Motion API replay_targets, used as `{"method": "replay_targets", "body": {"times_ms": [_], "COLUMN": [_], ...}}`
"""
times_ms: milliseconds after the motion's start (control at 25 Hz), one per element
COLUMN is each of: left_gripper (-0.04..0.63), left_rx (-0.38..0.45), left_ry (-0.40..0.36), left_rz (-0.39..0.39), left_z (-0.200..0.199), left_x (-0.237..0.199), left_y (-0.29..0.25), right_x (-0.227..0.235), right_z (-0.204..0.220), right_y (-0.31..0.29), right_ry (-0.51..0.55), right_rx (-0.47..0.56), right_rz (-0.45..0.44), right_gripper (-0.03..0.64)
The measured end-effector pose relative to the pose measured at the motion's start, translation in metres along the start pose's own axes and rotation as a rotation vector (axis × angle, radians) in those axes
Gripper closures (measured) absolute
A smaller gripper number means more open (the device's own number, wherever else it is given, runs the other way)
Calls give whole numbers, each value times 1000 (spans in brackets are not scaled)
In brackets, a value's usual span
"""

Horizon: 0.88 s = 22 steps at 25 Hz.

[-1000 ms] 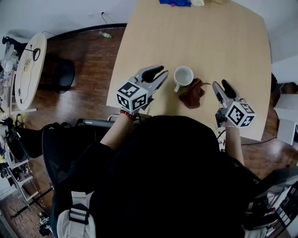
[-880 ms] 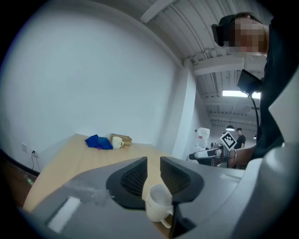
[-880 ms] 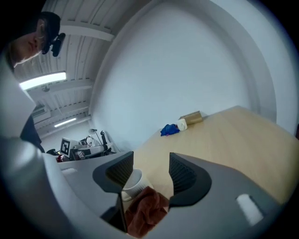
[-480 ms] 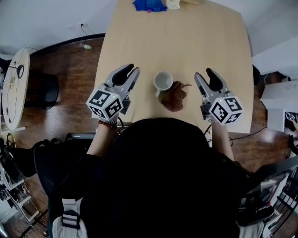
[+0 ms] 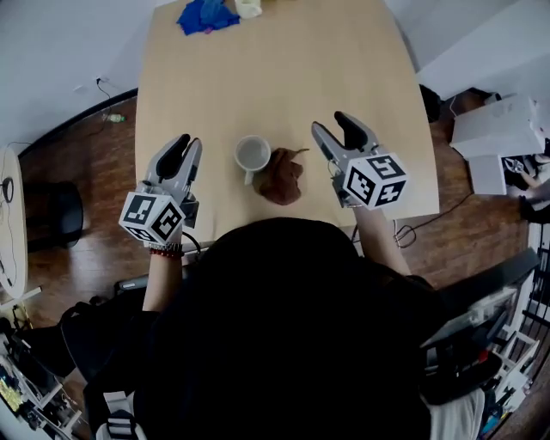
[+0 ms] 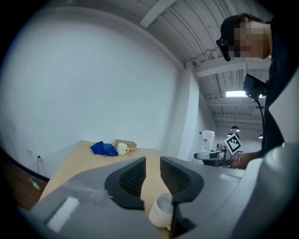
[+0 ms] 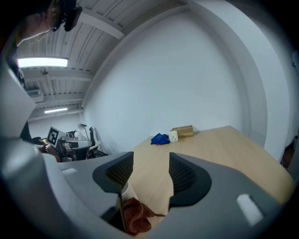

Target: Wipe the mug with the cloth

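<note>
A white mug point(image 5: 252, 155) stands near the front edge of the wooden table point(image 5: 284, 77), its handle toward me. A crumpled brown cloth point(image 5: 279, 176) lies against the mug's right side. My left gripper point(image 5: 187, 143) hovers at the table's left edge, well left of the mug. Its jaws stand a narrow gap apart with nothing between them. From the left gripper view the mug point(image 6: 161, 212) shows below the left gripper point(image 6: 153, 164). My right gripper point(image 5: 333, 125) is open and empty, right of the cloth. The cloth point(image 7: 135, 217) and mug point(image 7: 126, 190) lie low left of the right gripper point(image 7: 152, 161).
At the table's far end lie a blue cloth point(image 5: 206, 15), a second cream mug point(image 7: 173, 136) and a cardboard box point(image 7: 183, 131). White boxes point(image 5: 498, 137) stand on the floor to the right. Dark wood floor lies past the table's left edge.
The head view has swung, so everything sits further left in the frame. My left gripper has drawn away from the mug to the left and its jaws have narrowed. The right gripper has moved forward beside the cloth.
</note>
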State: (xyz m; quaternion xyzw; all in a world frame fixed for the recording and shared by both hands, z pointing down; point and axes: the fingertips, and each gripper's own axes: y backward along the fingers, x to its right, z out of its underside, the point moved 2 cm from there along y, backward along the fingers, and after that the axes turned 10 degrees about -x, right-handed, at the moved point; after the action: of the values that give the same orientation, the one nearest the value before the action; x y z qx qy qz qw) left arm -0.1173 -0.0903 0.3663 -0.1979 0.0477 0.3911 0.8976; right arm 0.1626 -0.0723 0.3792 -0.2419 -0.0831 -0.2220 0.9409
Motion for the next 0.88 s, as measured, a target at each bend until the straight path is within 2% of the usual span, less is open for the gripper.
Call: {"method": "replay_targets", "body": {"times_ms": [160,440,880], "left_gripper": [502,502,502], "left_rx": [0,-15,-26], "left_ry": [8,11,-10], "left_rz": [1,-5,15], "left_z": [2,6,5], "left_x": [-1,3,11], "left_y": [-3,-4,-11], "right_x": [0,-13,-9], "right_z": [-1,3,2], "right_y": [-3,-8,-3], "right_ry": [12,28,27], "right_rx": [0,-10,-11], "right_rz": [10,-26,-26], "right_gripper": [383,383,385]}}
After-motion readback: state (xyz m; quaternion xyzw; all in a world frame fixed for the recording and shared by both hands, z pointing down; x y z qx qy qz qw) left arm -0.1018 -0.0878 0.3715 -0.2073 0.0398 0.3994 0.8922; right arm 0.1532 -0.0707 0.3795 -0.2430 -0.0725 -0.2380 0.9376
